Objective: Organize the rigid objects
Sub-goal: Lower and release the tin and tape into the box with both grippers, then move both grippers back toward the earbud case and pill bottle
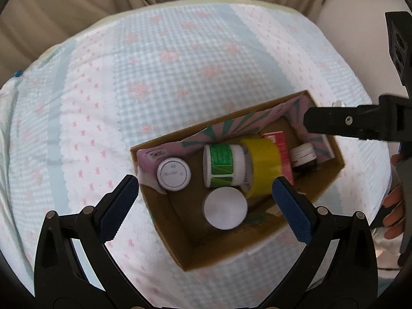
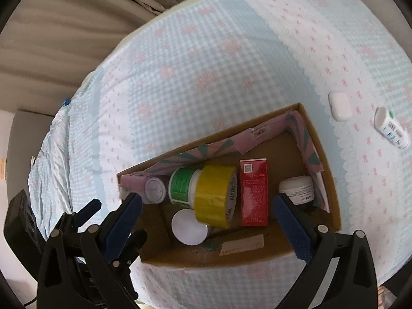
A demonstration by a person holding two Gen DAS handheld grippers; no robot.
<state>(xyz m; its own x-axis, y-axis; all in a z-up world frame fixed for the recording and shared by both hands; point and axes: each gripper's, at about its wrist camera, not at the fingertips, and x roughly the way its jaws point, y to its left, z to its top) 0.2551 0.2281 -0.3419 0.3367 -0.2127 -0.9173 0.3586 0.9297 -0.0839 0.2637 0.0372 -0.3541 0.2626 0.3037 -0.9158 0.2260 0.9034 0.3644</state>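
Cardboard box point(image 2: 260, 255), cylindrical jars, glossy yellow tape point(image 2: 215, 195)

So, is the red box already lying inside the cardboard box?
Yes, the red box lies flat on the floor of the cardboard box, between the yellow tape roll and a small jar.

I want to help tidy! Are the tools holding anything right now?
No. The left tool and right tool are both open and empty above the cardboard box.

Both views steeply above shared box point(image 1: 332, 177)
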